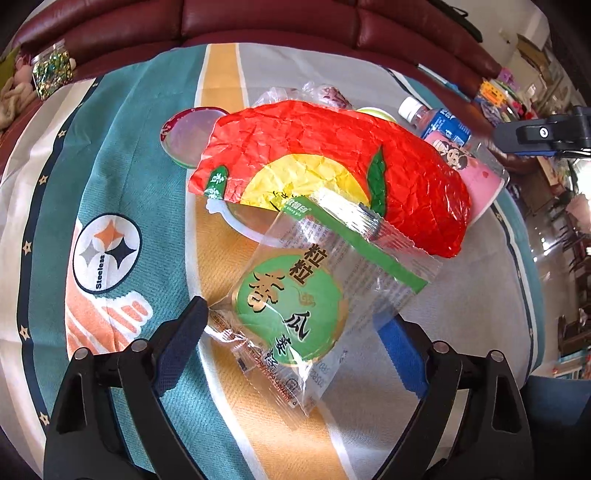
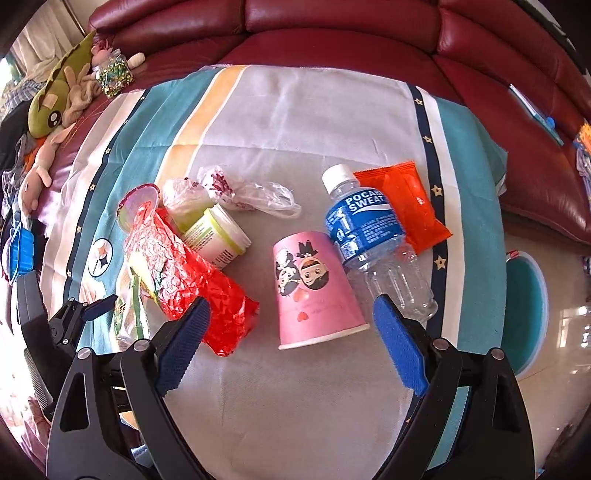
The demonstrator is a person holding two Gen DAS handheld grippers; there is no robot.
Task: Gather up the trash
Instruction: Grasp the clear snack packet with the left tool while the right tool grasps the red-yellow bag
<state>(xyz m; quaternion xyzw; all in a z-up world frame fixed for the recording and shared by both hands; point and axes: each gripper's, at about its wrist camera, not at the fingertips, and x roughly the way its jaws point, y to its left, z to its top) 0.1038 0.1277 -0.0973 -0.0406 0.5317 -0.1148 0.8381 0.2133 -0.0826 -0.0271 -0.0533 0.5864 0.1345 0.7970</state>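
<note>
I am viewing a striped cloth (image 2: 295, 110) spread over a red sofa (image 2: 332, 22), with the trash lying on it.

Left unit: I am holding the left gripper (image 1: 295, 325) wide open. A clear wrapper with a green disc print (image 1: 295, 306) is lying between its jaws; the left pad is touching the wrapper's edge at 9 o'clock, and the right pad is sitting behind the film, so no grip is showing. At 12 o'clock from the wrapper, a crumpled red foil bag (image 1: 332, 166) is overlapping it.

Right unit: I am holding the right gripper (image 2: 291, 328) wide open and empty. A pink paper cup (image 2: 314, 288) is lying on its side between the jaws, rim toward the camera, touching neither pad. At 10 o'clock from the cup, a green-and-white tub (image 2: 218, 240) is resting against the red foil bag. At 1 o'clock, a plastic bottle with a blue label (image 2: 369, 232) is lying against the cup, and an orange packet (image 2: 406, 206) is lying just beyond it.
</note>
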